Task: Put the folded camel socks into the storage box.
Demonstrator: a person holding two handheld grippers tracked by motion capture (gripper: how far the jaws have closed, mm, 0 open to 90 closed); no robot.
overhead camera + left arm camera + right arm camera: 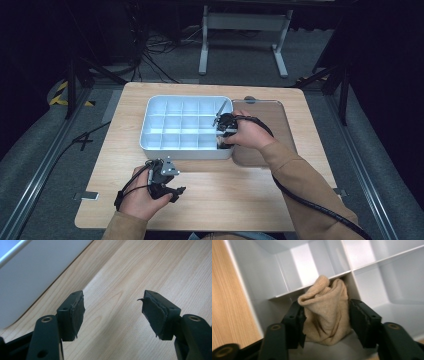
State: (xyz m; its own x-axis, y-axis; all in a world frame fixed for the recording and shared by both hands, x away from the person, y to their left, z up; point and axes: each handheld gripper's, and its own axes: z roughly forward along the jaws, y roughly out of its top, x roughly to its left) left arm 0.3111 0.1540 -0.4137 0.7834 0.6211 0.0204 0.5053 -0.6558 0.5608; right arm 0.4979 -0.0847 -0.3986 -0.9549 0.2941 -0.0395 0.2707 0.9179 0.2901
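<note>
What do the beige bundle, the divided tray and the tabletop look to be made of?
Beige bundle: soft knitted fabric, going by its fine ribbing and folds.
Divided tray: probably moulded plastic, pale, smooth and slightly glossy.
Tabletop: light wood or wood-look laminate with visible grain.

Dim workroom, light wood table at centre

Pale wooden table [200, 200] with rounded corners on grey carpet floor [380, 165]; white metal stand [244, 30] on two feet beyond it; tangled black cables [150, 55] on the floor at the far left; yellow-black hazard tape [62, 95] at left; dark surroundings, table brightly lit.
</note>
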